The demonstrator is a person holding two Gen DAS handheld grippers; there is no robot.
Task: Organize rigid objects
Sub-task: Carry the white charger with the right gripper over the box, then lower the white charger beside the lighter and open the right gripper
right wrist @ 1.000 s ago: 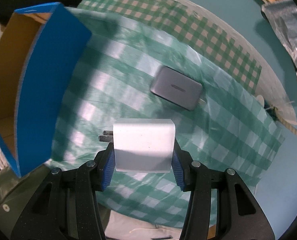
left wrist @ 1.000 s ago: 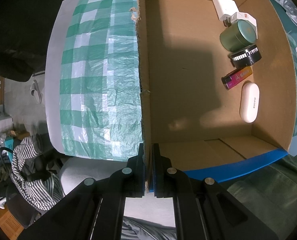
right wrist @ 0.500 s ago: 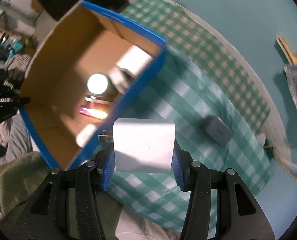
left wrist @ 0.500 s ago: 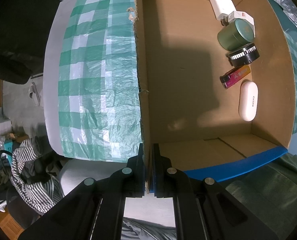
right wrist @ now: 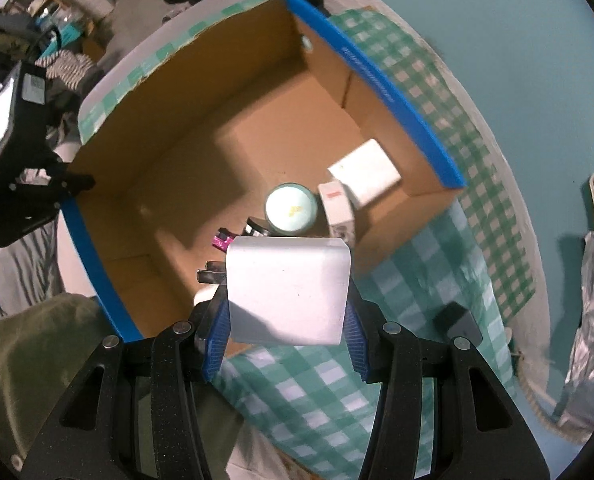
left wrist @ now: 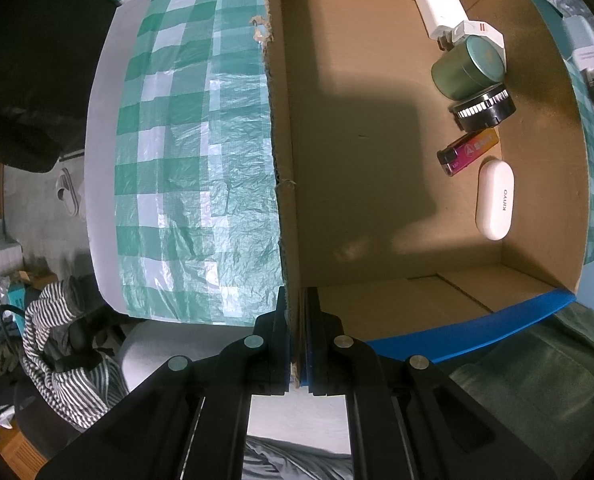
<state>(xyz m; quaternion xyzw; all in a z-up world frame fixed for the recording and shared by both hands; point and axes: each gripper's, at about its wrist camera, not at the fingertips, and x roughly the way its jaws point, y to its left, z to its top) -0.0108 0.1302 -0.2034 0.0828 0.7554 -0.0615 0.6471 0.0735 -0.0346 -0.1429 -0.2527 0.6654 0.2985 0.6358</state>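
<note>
One cardboard box (right wrist: 201, 148) sits on your desk (right wrist: 449, 264), its wall pinched by your closed left gripper (left wrist: 296, 340). Your right gripper (right wrist: 285, 340) clamps the white charger (right wrist: 287, 288) over the box's near wall; release early and it could strike that rim or the green tin (right wrist: 291, 209).

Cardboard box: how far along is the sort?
Done: the cardboard box already holds a white charger, small white box, green tin, black ring, lighter and white case.
In hand: the right gripper holds a white plug adapter over the box; the left gripper pinches the box wall.
Left: a dark grey block on the checked cloth.
</note>
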